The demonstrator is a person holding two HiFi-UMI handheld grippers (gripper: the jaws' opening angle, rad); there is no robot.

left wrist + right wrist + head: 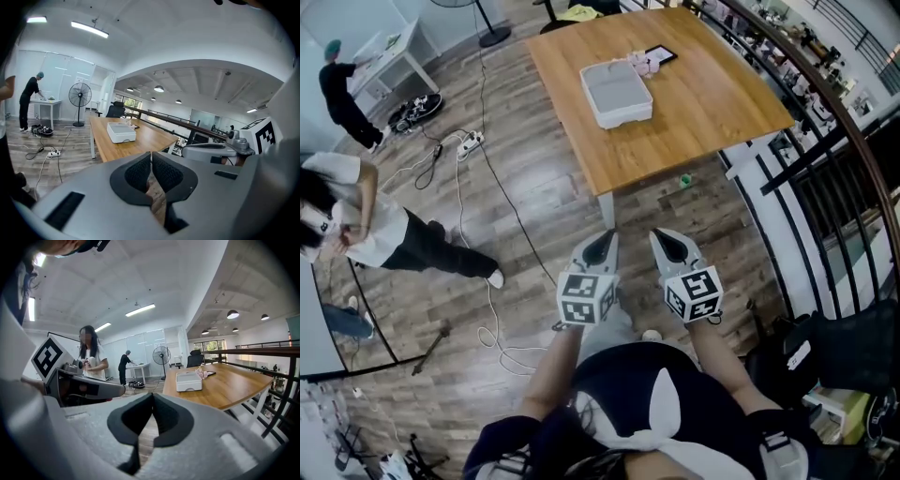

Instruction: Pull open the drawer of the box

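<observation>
Left tool [600, 246] and right tool [673, 246] are both shut, empty. The box [616, 92] sits well ahead on the worktop [712, 103], more in line with the left one.

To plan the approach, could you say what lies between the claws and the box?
Head view: wooden floor, then bare tabletop, from left claw and right claw to the box.

An open office loft (mezzanine railing [253, 351] alongside): wooden table [703, 103], desk chair [115, 110], standing fan [79, 95].
</observation>
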